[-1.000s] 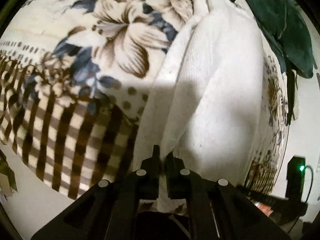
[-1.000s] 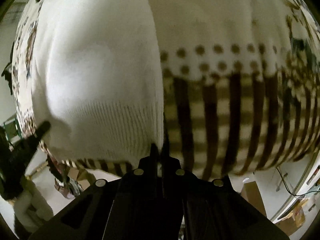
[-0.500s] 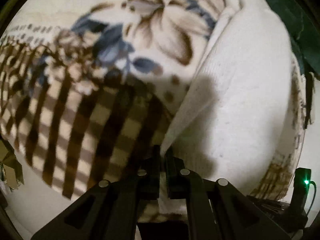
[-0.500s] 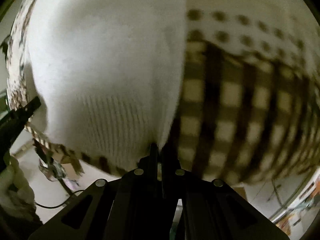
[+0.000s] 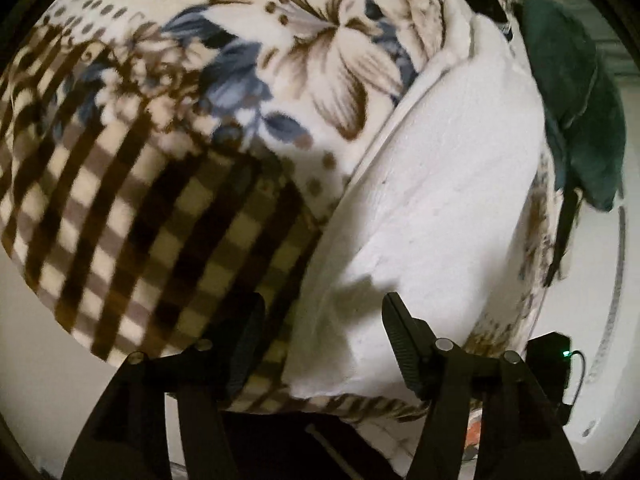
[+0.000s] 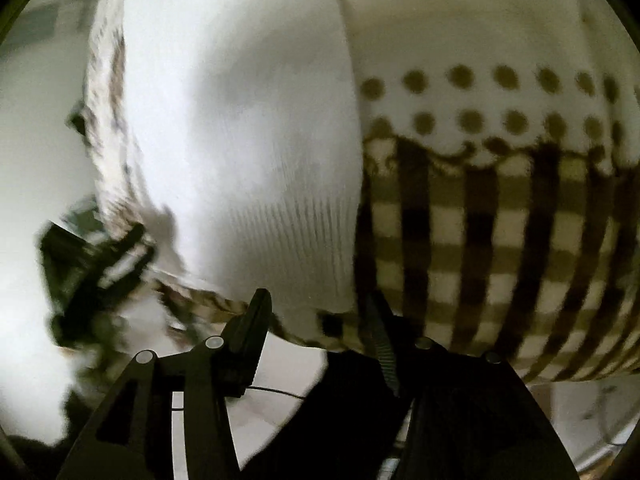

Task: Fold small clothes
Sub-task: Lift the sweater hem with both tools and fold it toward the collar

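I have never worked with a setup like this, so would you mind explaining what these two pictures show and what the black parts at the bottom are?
There is no robot here: a person holds a two-finger gripper in each hand, and each carries a fisheye camera looking along its fingers. One picture is from the left gripper, the other from the right gripper; the black parts are their fingers. Both look down on a white knitted garment lying on a blanket with flowers, dots and brown checks. A dark green cloth lies further back. Both grippers are open and hold nothing; the garment's near edge lies between their fingers.
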Demonstrator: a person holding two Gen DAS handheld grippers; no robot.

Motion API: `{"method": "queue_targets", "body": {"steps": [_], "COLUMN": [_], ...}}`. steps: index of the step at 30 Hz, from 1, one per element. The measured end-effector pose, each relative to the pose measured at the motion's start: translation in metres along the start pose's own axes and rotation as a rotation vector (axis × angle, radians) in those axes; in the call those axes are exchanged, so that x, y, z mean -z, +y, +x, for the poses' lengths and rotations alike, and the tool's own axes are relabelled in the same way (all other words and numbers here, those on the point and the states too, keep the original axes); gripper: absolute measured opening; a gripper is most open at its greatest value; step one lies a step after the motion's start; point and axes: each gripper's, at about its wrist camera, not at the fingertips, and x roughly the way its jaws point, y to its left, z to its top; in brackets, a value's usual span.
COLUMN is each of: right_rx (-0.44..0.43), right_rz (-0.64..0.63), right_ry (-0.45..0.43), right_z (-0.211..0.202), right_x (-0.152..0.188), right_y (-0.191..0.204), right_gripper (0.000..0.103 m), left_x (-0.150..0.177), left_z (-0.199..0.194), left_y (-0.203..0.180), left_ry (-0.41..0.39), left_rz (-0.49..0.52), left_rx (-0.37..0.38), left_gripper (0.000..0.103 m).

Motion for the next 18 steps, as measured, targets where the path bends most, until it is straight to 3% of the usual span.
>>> {"method": "queue_targets", "body": {"steps": [4,6,9,15,17,18], "right_rx": [-0.063,-0.096,-0.169,-0.259,-0.269,-0.269], "right_rz": [0.034,0.045,0.062,0.086,0.105,0.108], "right_ry": [-0.029,-0.013,0.014,0.01,0.01,0.009], "right_z": [0.008,0.016,0.037,0.035,0.036,0.035], "right_x": [-0.005,-0.012,-0.024,-0.024,-0.029,-0.029], "right_y": [-0.022,-0.032,-0.037,-0.04,-0.036,-0.036], "right_gripper": [0.052,0.052,0.053,0.056,0.053,0.039], "left_x": [-0.003,-0.005,-0.008,-0.003,0.001,0.004], "left_z": [0.017,0.03,0.042,0.041,0.04,0.041], "left_y": [0.002,0.004,0.006,-0.009,-0.017,-0.018], "left_ry": [0.015,0.059,0.074,0.054,0.053,0.048], "left_rz": [0.055,0.087,0.113,0.154,0.175,0.17], "left_rx": [0.002,-0.014,0.015,0.058,0.04,0.042], "left_gripper": [0.059,0.059,0.071,0.069,0.016,0.014]}}
